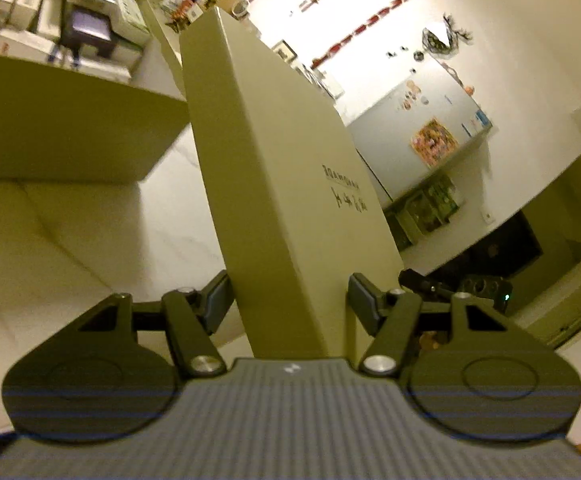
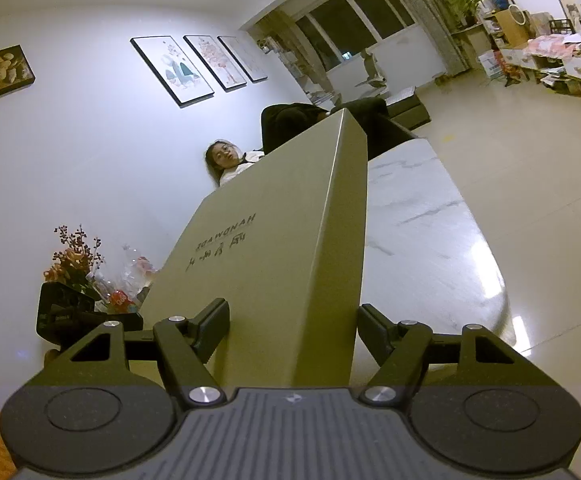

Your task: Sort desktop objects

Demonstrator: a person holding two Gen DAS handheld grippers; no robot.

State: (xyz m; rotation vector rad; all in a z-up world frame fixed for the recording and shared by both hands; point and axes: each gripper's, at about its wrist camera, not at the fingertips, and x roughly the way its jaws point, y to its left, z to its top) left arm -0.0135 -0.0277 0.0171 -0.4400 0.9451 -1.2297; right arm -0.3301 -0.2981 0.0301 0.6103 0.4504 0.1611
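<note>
A flat olive box lid (image 1: 274,168) with "HANDMADE" printed on it stands on edge, lifted off the table, and runs away from the camera in both wrist views. My left gripper (image 1: 290,300) is shut on one end of it, a pad pressed on each face. From the opposite end, my right gripper (image 2: 292,332) is shut on the same lid (image 2: 274,240). The matching open olive box (image 1: 70,120) sits up and to the left in the left wrist view, with several small cartons inside it.
A white marble-patterned table (image 2: 422,216) lies under the lid. A person (image 2: 230,160) sits beyond the far edge of the table. Flowers and wrapped items (image 2: 86,268) stand at the left. A fridge (image 1: 418,120) and shelves line the far wall.
</note>
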